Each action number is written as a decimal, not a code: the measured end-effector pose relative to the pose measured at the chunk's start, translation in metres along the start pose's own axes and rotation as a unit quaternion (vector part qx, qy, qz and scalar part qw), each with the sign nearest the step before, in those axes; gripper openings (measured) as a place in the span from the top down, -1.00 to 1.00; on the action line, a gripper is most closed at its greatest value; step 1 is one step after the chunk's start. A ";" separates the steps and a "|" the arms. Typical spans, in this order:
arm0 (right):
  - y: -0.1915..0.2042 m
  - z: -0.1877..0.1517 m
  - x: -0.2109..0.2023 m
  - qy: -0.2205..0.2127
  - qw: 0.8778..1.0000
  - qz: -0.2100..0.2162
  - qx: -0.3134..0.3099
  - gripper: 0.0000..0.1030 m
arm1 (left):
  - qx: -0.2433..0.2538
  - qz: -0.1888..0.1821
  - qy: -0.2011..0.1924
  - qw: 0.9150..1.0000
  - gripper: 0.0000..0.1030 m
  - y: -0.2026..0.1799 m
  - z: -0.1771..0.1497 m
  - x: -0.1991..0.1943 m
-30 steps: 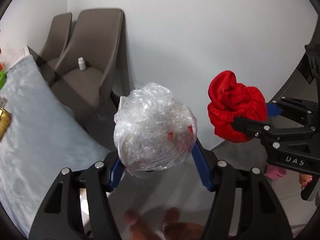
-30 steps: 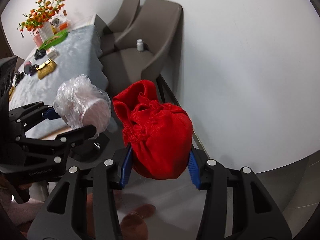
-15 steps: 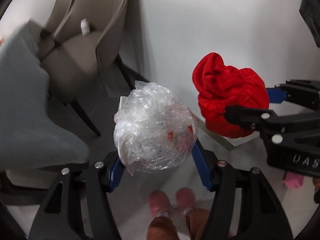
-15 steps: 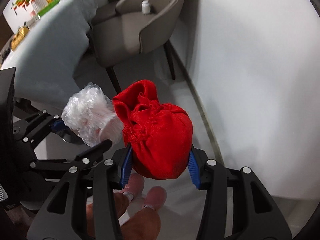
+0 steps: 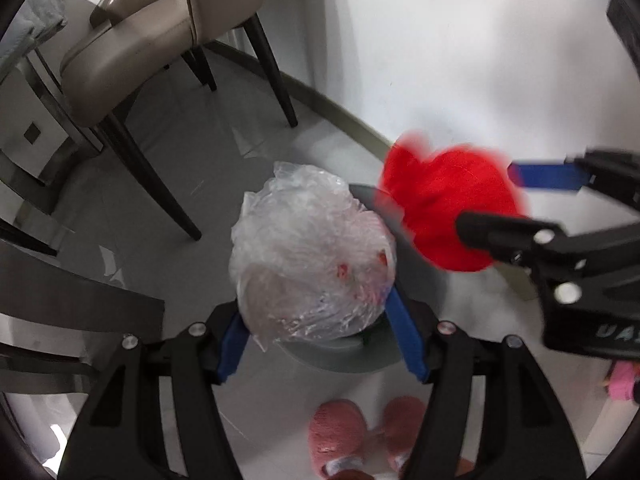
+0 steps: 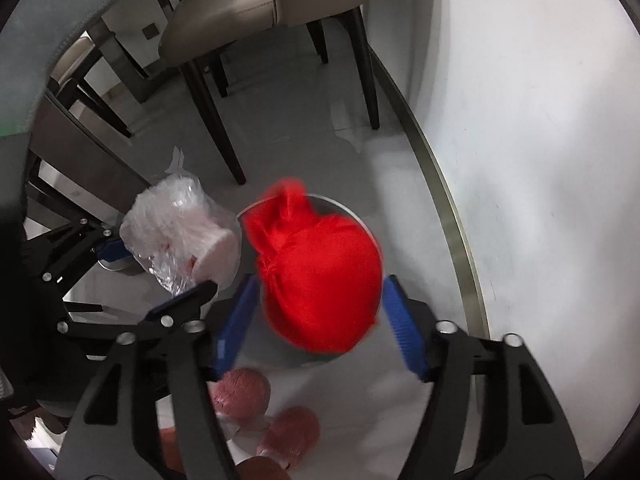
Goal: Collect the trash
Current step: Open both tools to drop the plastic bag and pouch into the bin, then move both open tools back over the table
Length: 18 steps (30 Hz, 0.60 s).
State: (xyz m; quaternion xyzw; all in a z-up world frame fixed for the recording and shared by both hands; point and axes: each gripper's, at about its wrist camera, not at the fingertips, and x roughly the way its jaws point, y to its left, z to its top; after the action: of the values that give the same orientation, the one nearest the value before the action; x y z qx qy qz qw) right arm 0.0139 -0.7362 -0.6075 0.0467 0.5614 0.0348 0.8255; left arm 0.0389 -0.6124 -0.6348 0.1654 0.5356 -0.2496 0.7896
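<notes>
Counting 1 plastic bundle (image 5: 312,264), 1 red bundle (image 6: 320,284), 1 bin (image 6: 360,220), 2 slippers (image 5: 338,430).

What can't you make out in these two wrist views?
Bin inside: hidden by the plastic bag in the left view, by the red bag in the right.
Red bag: motion-blurred in both views; whether it touches the bin is unclear.
Plastic bag's contents: crinkled film obscures them.
Person: only slippers show, cut off at the bottom edge.
</notes>
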 end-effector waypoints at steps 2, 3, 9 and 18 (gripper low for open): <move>-0.002 -0.005 -0.003 0.001 1.000 0.001 -0.003 -0.34 | 0.003 0.005 0.006 1.000 -0.25 0.000 0.000 0.006; -0.003 -0.004 -0.005 0.003 1.000 0.003 -0.004 -0.34 | 0.003 0.005 0.006 1.000 -0.25 0.001 0.002 0.005; -0.010 0.011 -0.031 -0.001 1.000 0.007 -0.008 -0.34 | 0.017 0.005 -0.017 1.000 -0.53 -0.010 0.013 -0.029; -0.016 0.040 -0.129 -0.008 1.000 -0.010 -0.008 -0.34 | 0.023 0.001 -0.020 1.000 -0.53 -0.022 0.048 -0.115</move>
State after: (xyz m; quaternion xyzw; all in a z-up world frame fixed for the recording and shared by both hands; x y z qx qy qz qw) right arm 0.0043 -0.7673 -0.4757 0.0346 0.5548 0.0310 0.8307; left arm 0.0285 -0.6310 -0.5096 0.1790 0.5139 -0.2647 0.7961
